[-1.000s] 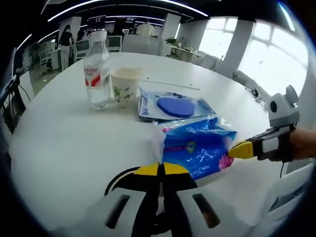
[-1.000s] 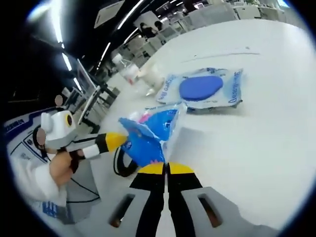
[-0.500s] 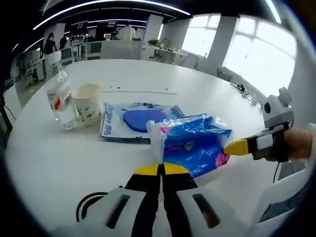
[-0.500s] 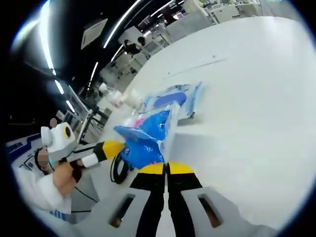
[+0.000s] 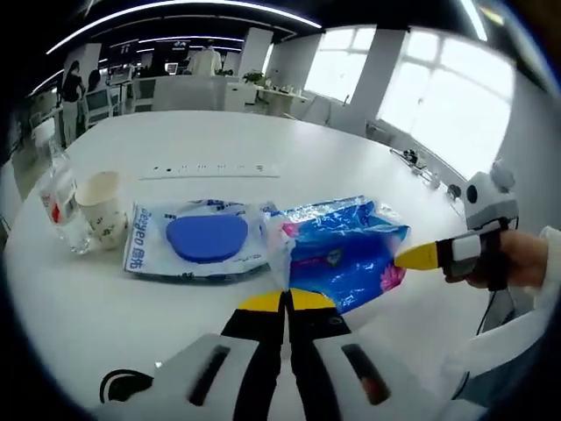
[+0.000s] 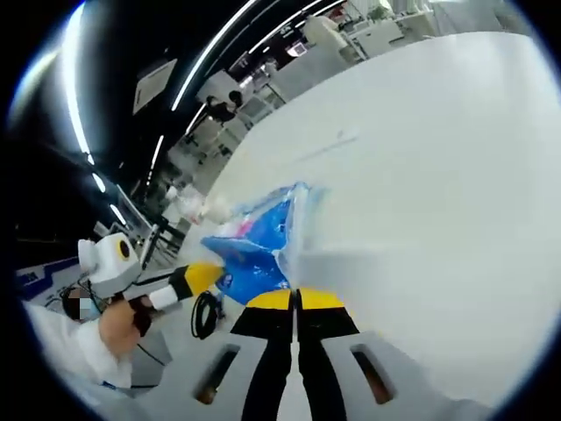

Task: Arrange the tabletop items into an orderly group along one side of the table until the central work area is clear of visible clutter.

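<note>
On the white round tabletop [image 5: 219,145], in the left gripper view, a clear plastic water bottle [image 5: 63,200] and a paper cup [image 5: 103,207] stand left of the flat blue-lidded wipes pack [image 5: 200,248]. Right of the pack, touching it, the crinkled blue plastic bag [image 5: 344,254] is pinched by both closed claws (left claw [image 5: 285,300], right claw [image 5: 419,256]).

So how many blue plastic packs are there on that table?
2: the tissue pack pinched at both ends by the left gripper and right gripper, and the flat wet-wipes pack lying beside it.

Glossy crinkled plastic blue packet [image 5: 346,257]; smooth matt white table [image 5: 210,145].
</note>
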Tool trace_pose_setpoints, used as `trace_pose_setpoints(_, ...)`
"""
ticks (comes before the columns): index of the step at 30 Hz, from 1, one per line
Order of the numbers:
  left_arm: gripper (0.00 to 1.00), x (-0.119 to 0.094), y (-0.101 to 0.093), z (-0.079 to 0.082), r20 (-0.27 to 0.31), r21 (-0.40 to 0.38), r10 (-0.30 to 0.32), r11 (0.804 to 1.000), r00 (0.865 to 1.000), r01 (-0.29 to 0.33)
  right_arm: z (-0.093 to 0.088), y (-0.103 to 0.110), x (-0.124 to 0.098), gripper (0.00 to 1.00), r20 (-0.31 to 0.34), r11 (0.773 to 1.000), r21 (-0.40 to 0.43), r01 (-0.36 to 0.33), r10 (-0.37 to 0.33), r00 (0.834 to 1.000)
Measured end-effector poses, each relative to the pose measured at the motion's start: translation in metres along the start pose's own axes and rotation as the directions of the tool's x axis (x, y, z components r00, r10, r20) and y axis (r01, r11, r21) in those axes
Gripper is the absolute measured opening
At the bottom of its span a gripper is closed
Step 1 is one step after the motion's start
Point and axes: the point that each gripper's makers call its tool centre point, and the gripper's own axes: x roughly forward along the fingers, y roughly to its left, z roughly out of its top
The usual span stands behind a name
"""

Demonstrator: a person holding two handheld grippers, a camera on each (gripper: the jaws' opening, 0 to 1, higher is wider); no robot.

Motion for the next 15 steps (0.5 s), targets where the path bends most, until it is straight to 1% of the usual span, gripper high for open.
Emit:
trace_pose_setpoints(4, 0.0, 0.005, -0.008, 0.003, -0.004, 0.008, -0.014, 1.0, 1.0, 0.014, 0.004, -0.007, -0.005, 0.0, 0.009, 1.0, 0.008, 0.007, -0.007, 1.0)
trace_pose_setpoints(10, 0.0, 0.013, -0.014, 0.009, -0.009, 0.029, -0.023, 0.999, 1.0, 0.023, 0.009, -0.013, -0.009, 0.0, 0.018, 1.0, 0.001, 0.017, -0.017, 1.0)
trace_pose_setpoints(15, 0.0, 0.022, -0.019, 0.016, -0.008, 0.028, -0.031, 0.999, 0.999, 0.031, 0.019, -0.018, -0.012, 0.0, 0.032, 0.999, -0.018, 0.028, -0.027, 0.999)
